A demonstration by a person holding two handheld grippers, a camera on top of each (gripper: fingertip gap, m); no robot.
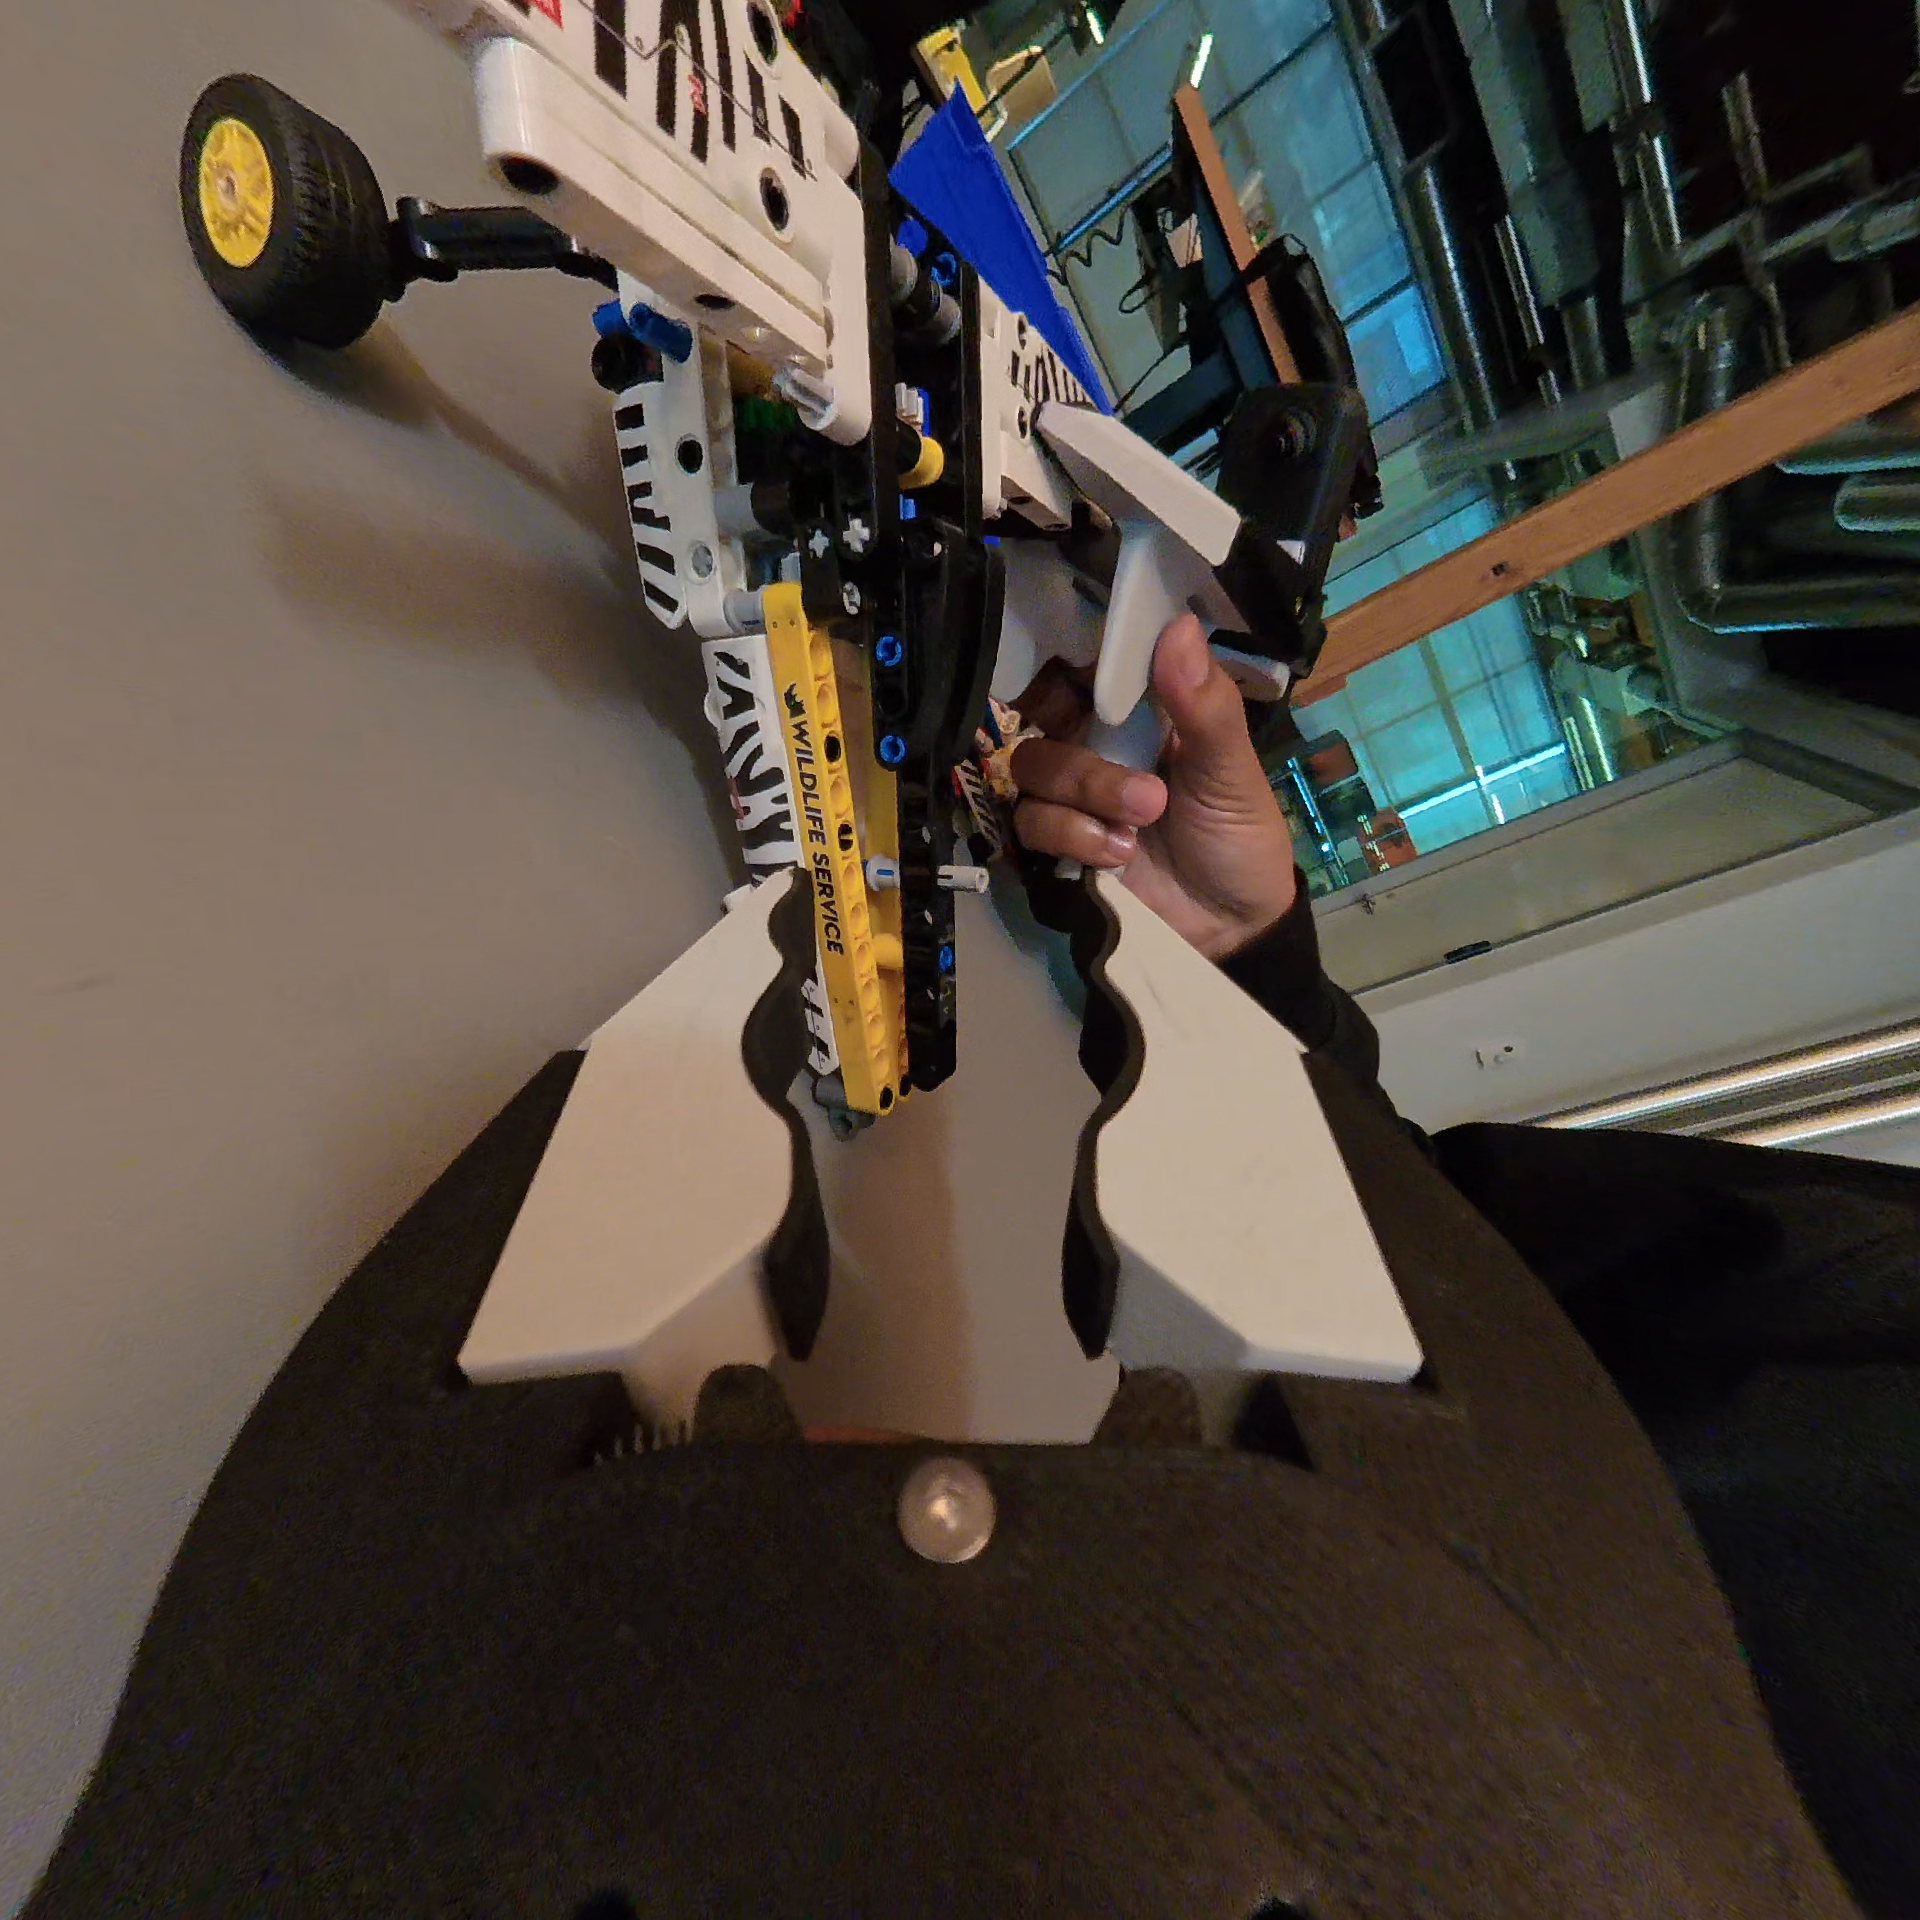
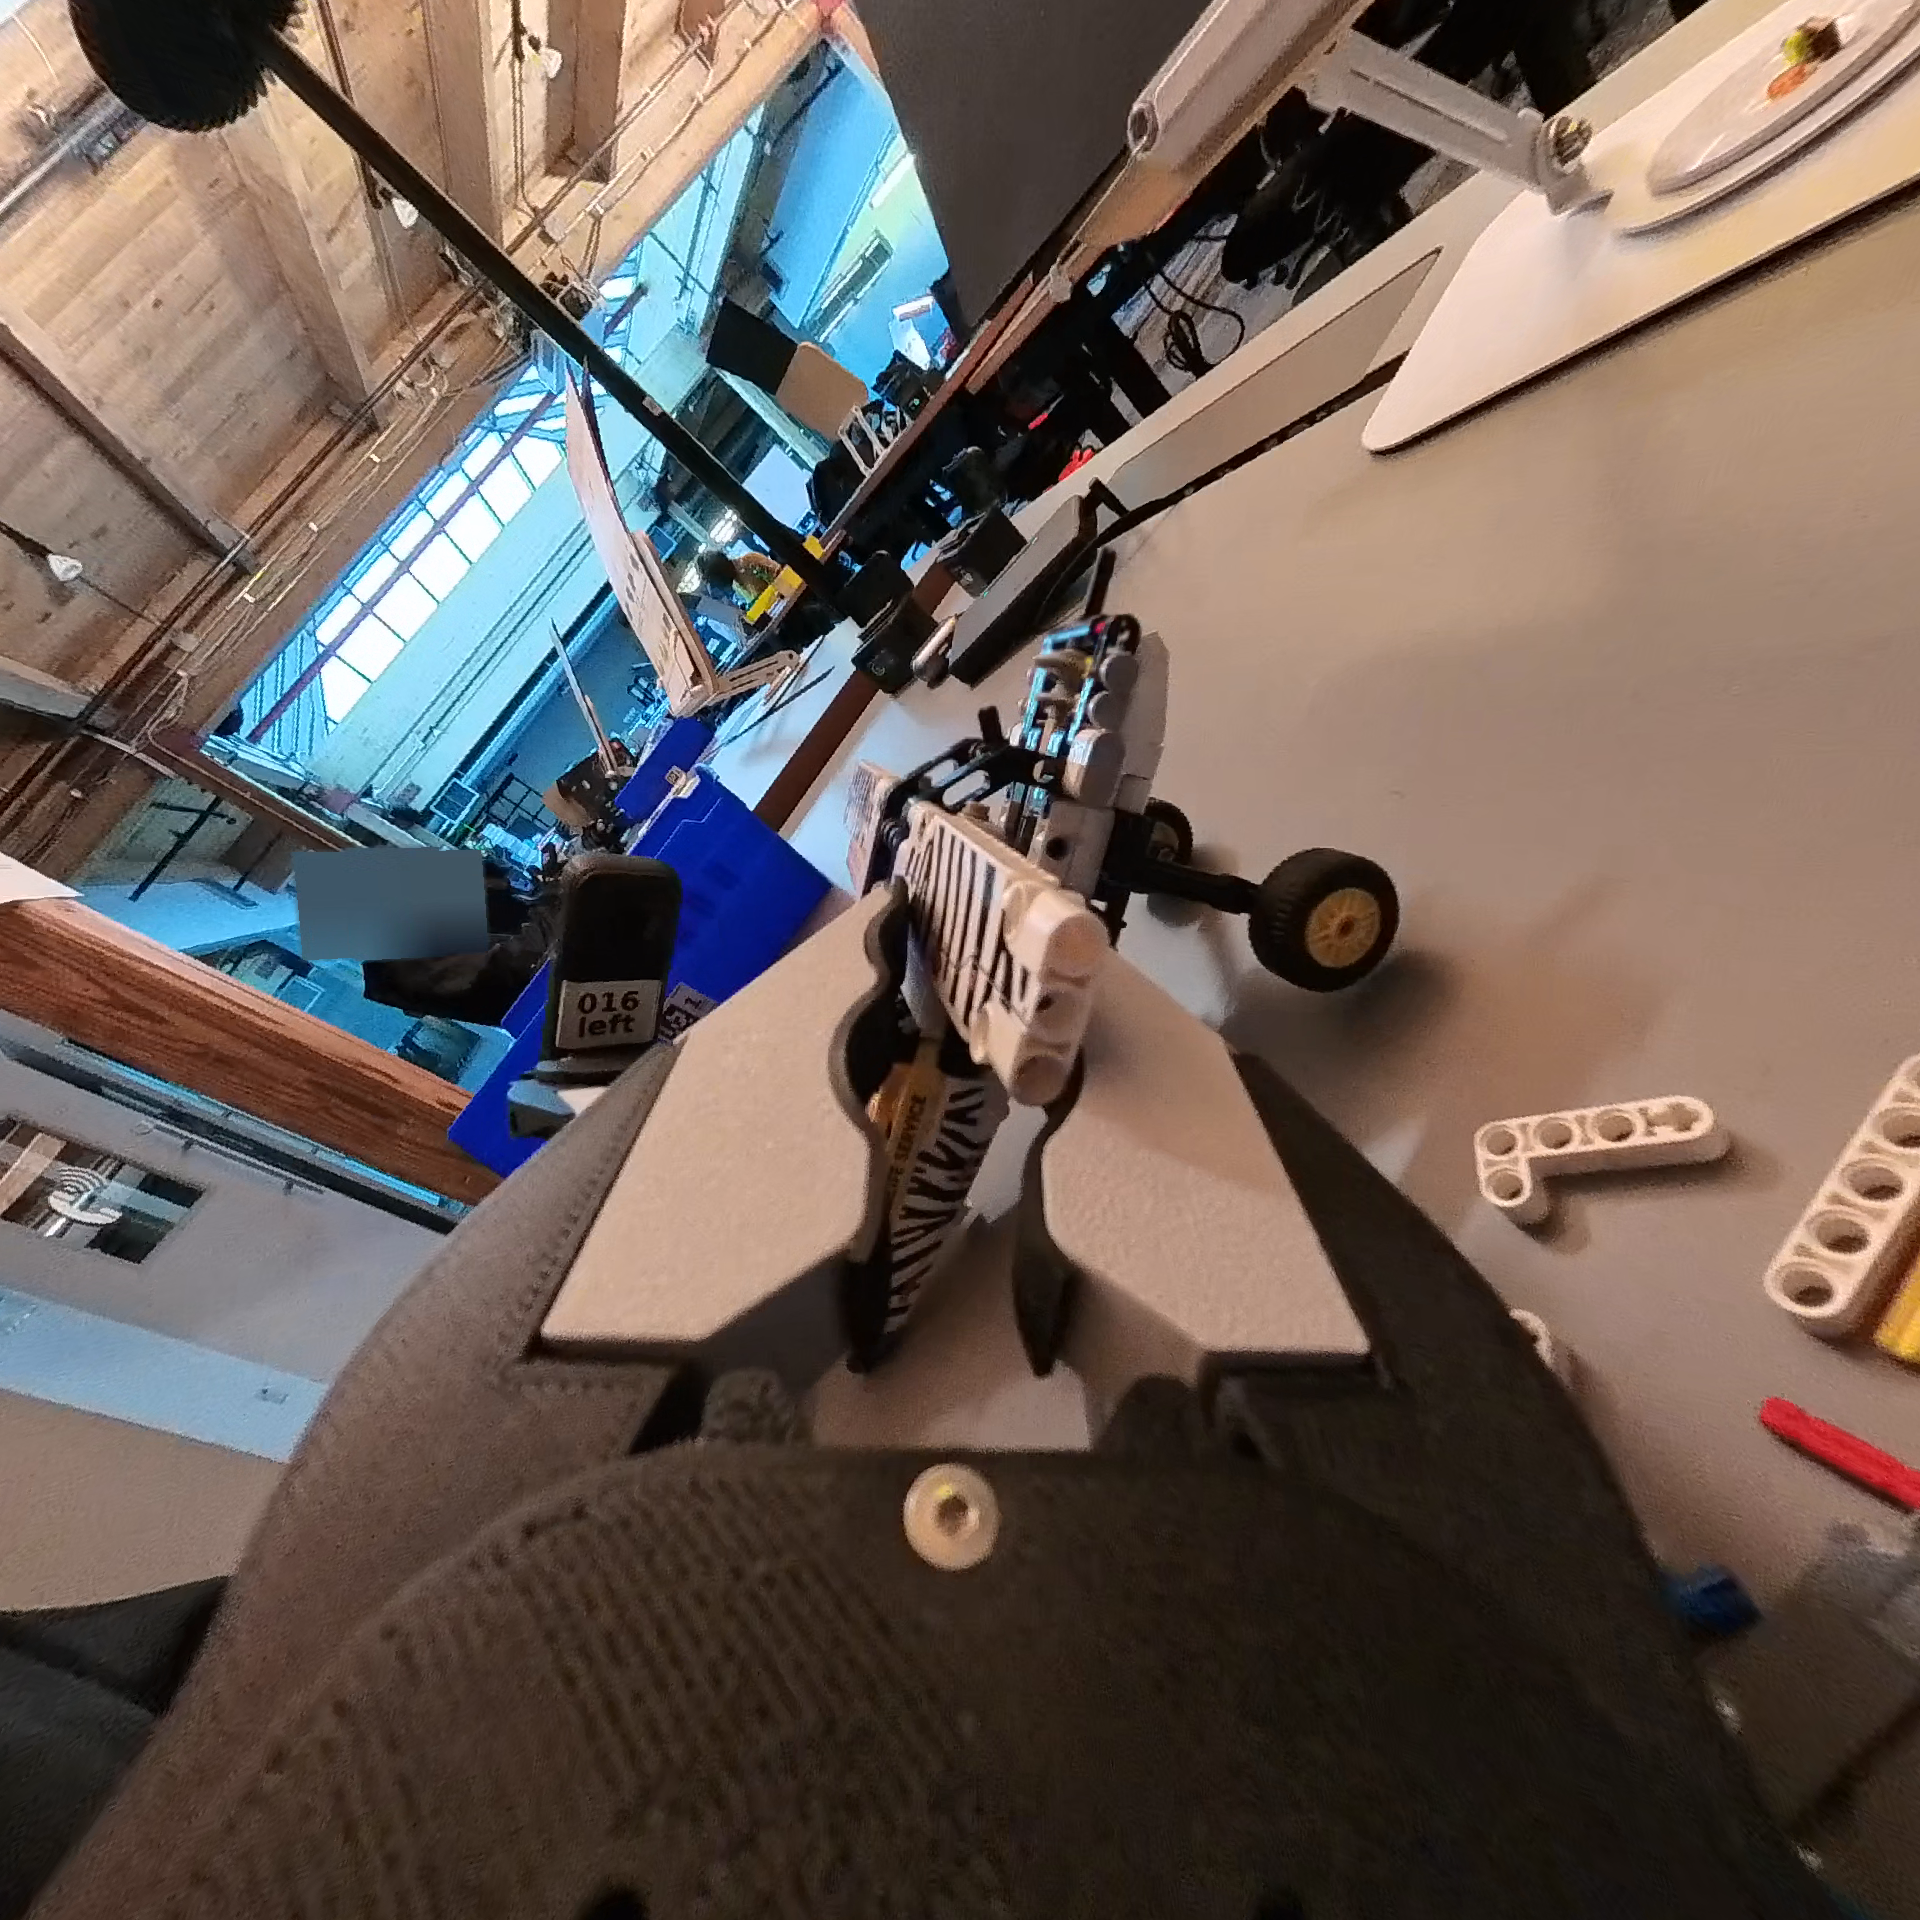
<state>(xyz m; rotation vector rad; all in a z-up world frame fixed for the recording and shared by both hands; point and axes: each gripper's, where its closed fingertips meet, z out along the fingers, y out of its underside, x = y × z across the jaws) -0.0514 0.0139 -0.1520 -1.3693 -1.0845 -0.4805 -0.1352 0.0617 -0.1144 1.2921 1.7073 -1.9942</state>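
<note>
A brick-built toy vehicle (image 1: 717,177) with white zebra-striped panels, a yellow beam (image 1: 831,831) and a black beam lies against the grey table (image 1: 260,727). One yellow-hubbed wheel (image 1: 270,208) sticks out on a black axle. My left gripper (image 1: 940,894) is open around the vehicle's end. Its left pad (image 1: 774,997) touches the striped panel and yellow beam, and its right pad (image 1: 1107,997) stands apart from the black beam. My right gripper (image 2: 966,1029) is shut on the vehicle's striped panel (image 2: 987,935). A hand (image 1: 1195,790) holds the right gripper's white handle beyond the vehicle.
Loose parts lie on the table (image 2: 1558,675) at the right: a white L-shaped beam (image 2: 1590,1143), a longer white beam (image 2: 1860,1216), a red stick (image 2: 1839,1449) and a small blue piece (image 2: 1704,1595). A white stand base (image 2: 1621,301) and a blue bin (image 2: 717,883) stand farther off. My right fingertips sit around 11 centimetres from my left ones.
</note>
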